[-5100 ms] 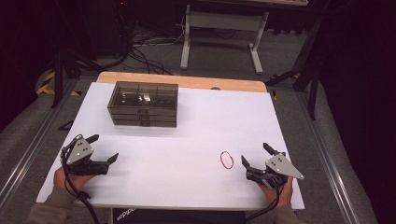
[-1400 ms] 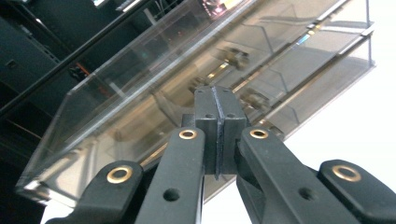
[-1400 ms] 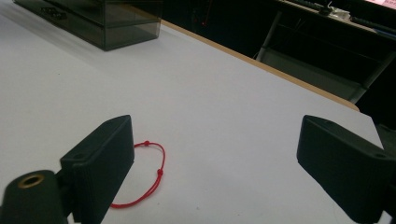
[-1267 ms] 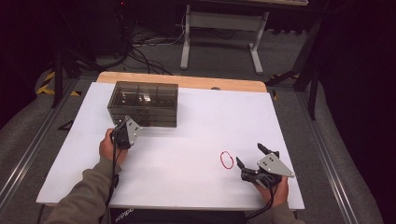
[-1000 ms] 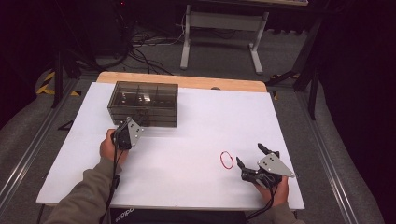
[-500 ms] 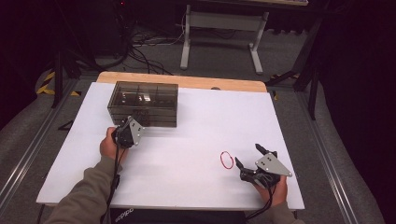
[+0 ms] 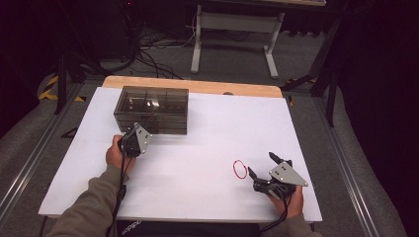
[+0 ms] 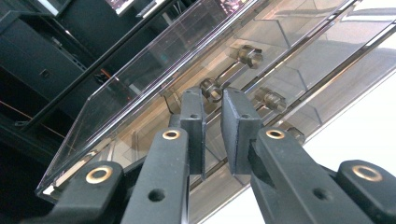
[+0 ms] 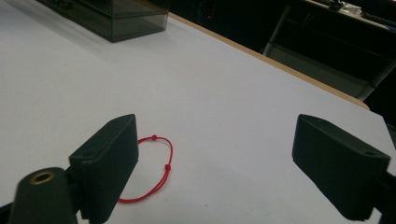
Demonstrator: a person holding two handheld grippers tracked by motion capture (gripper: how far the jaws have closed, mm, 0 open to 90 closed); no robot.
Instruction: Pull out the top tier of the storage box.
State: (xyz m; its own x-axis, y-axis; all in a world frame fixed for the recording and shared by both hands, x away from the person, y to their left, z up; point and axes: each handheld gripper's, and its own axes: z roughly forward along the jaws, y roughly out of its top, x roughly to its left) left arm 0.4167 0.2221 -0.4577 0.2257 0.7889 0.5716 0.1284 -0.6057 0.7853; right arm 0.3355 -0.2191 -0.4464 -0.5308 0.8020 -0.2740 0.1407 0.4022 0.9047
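Note:
A smoky clear drawer box [image 7: 151,109] stands at the back left of the white table [image 7: 212,123]. My left gripper [image 7: 134,132] is at its front face. In the left gripper view the drawer box [image 8: 140,84] is close up, and my left gripper [image 8: 212,100] has its jaws drawn in to a narrow gap with a small drawer knob [image 8: 211,88] at their tips. A red string bracelet [image 7: 234,169] lies flat near the front right. My right gripper [image 7: 261,164] rests just right of it, open wide. The right gripper [image 9: 215,140] has the bracelet [image 9: 166,168] beside its left jaw.
A wooden strip [image 7: 197,86] runs along the table's far edge. Beyond it are cables and a white stand's legs [image 7: 232,29] on the floor. Metal rails [image 7: 29,163] flank the table. Two more knobs [image 8: 271,99] show on the box's drawers.
The left gripper went from the front left edge to the drawer box and narrowed its jaws; over the last second it barely moved. The right gripper edged slightly towards the bracelet.

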